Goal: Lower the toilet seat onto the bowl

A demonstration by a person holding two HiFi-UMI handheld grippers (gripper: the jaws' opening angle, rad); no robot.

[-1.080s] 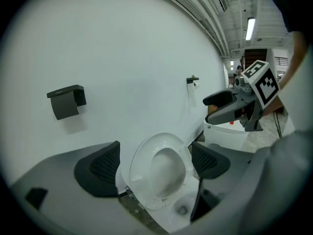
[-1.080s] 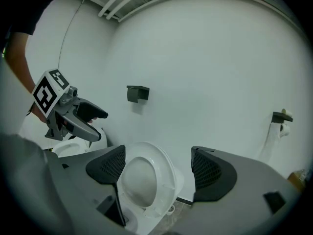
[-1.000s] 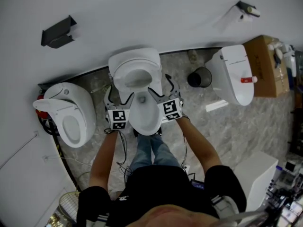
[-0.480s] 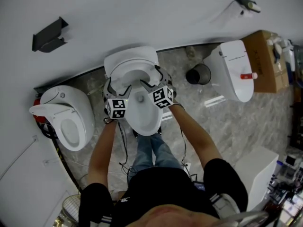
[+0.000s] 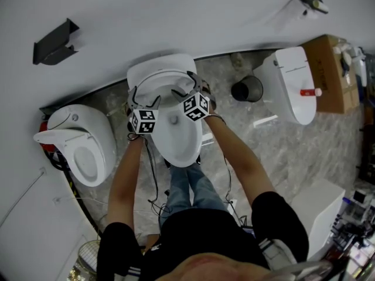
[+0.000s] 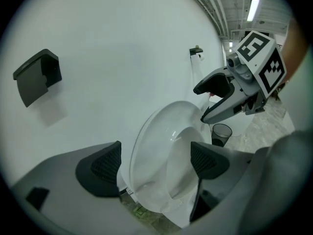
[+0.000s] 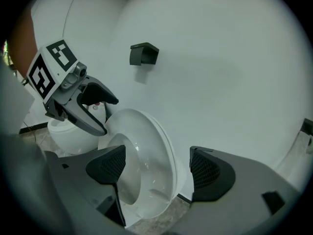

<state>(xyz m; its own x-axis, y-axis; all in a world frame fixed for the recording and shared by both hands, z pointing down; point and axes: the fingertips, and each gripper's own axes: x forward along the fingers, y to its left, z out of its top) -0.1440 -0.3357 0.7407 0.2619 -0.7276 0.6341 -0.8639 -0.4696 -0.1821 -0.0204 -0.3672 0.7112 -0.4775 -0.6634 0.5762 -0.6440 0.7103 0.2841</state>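
Left gripper (image 5: 145,97) and right gripper (image 5: 186,85) flank the raised toilet seat (image 5: 153,75) behind the bowl (image 5: 179,142).

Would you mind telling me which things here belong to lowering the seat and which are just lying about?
For the job: raised toilet seat, bowl, left gripper, right gripper (both open).
Lying about: toilet at left, toilet at right, black bin, cardboard box, black wall bracket.

wall (image 5: 176,16) white | floor (image 5: 281,151) grey marble | black bracket (image 5: 53,43) on wall | cardboard box (image 5: 334,81) right
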